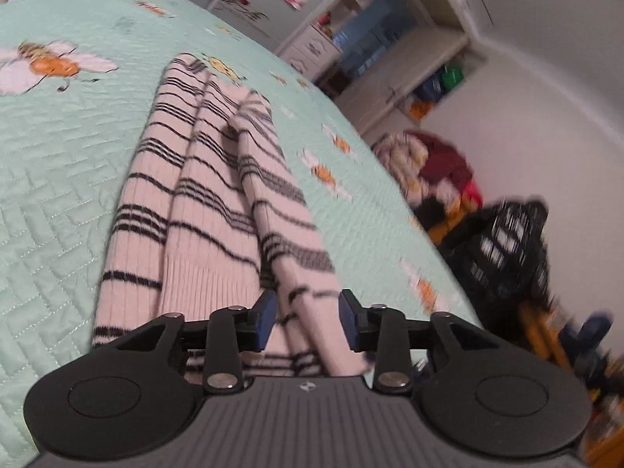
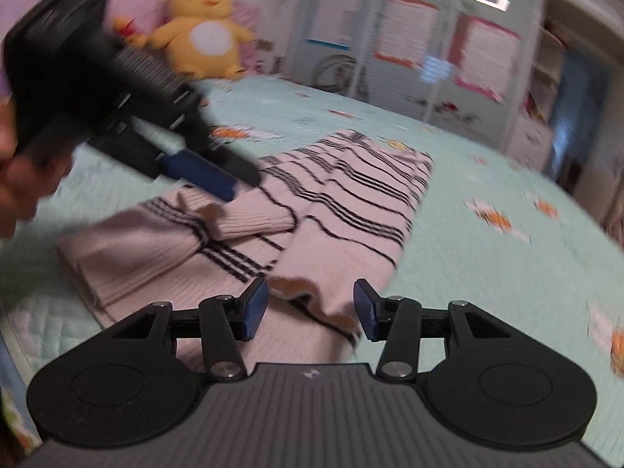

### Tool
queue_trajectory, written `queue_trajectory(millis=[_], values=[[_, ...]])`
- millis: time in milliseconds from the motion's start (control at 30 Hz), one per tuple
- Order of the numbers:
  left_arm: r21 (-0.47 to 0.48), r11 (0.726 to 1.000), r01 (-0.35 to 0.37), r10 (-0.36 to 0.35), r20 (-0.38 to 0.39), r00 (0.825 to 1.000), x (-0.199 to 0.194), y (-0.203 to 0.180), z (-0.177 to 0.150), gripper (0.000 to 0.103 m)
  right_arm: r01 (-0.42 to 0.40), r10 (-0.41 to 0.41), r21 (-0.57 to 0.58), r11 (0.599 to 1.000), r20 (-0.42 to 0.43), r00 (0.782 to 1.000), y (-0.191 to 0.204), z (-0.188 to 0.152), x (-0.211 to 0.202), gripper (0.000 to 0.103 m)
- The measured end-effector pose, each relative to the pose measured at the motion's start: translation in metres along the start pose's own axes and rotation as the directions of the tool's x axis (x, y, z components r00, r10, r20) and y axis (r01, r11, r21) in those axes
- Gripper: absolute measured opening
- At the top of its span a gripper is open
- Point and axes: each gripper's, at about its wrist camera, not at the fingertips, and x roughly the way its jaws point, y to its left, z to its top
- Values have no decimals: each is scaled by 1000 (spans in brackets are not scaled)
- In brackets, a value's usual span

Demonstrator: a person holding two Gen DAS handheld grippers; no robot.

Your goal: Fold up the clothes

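Because the pale pink ribbed knit sweater with thin black stripes (image 2: 343,195) lies in a long, already narrowed strip on the mint-green quilted bedspread printed with bees (image 1: 58,163), its loose layers are what could slip. In the left wrist view the left gripper (image 1: 308,319) stands with its blue pads wide apart, straddling a raised fold of the knit without pinching it. In the right wrist view the right gripper (image 2: 311,308) is likewise spread wide, low over the near hem, gripping nothing.

My judgement is that a shallow bite by either tool would catch only the top layer, so the sleeve folded across at ten o'clock in the right view could drag loose and undo the strip. The stretchy rib may also sag between two grip points and skew any fold.

Both views are smeared by motion. The near end of the sweater is hidden under each tool's body. Whether the sweater's far end at twelve o'clock is collar or hem cannot be told. A hand (image 2: 15,179) at nine o'clock is cut off by the frame
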Motion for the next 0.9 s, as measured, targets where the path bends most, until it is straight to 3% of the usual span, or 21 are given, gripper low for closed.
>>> queue_trajectory(millis=[200,267,300,500,600,633,767,900], values=[[112,989,-96,100,-39,994,4,7,0,44,-23,23,15,1000,19,1000,3,13,4,48],[103,989,-110,116,-50,992,5,13,-5,44,-31,30,20,999,26,999,5,17,5,14],[98,990,-102,107,-44,993,2,14,-7,44,-35,34,22,999,29,999,5,19,6,11],[135,975,-174,166,69,984,-20,9,-10,44,-57,56,33,998,40,998,9,31,12,10],[103,978,-182,171,108,979,-32,17,-7,44,-14,13,-24,1000,-35,999,20,24,26,13],[87,980,-182,173,96,980,-33,21,-6,44,-3,1,-41,999,-46,999,23,21,27,14],[3,987,-159,159,30,987,-26,37,-1,42,-33,38,-184,982,28,999,45,22,12,36],[-42,990,-132,131,-20,991,-19,43,1,42,-14,19,-401,916,8,1000,70,18,27,36]])
